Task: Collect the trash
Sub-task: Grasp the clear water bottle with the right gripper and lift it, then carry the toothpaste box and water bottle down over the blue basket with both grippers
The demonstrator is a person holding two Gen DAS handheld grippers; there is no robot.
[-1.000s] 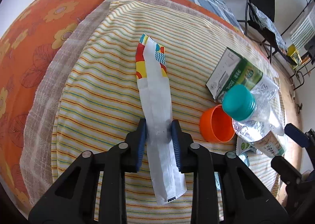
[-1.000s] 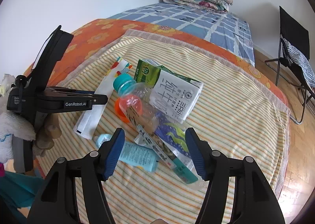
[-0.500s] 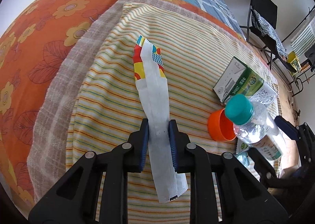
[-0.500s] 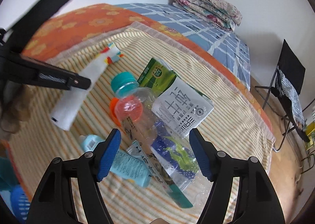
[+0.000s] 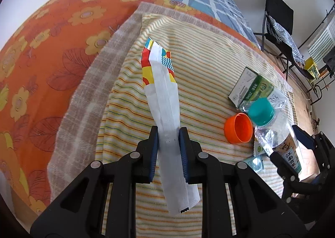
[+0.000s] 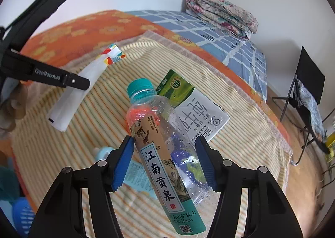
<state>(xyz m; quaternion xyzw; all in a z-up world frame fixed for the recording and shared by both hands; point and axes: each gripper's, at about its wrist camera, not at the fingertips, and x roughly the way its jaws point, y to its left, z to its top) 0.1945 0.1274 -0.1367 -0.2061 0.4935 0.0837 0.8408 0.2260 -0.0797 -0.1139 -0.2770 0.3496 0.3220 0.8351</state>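
- A bed (image 5: 52,53) carried everything, spread with an orange flowered sheet and, further back, a blue checked sheet (image 6: 236,47).
- A folded floral quilt (image 6: 222,16) lay at its far end.
- A striped towel (image 5: 209,66) covered the near part.
- On the towel lay a green-and-white carton (image 6: 194,112), an orange cup (image 5: 238,128) and a pale blue tube (image 6: 134,173).

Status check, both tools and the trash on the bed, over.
Left tool shut on paper wrapper. Right tool closing around water bottle, pads not yet pressing. Carton, orange cap remain; nothing in the way.
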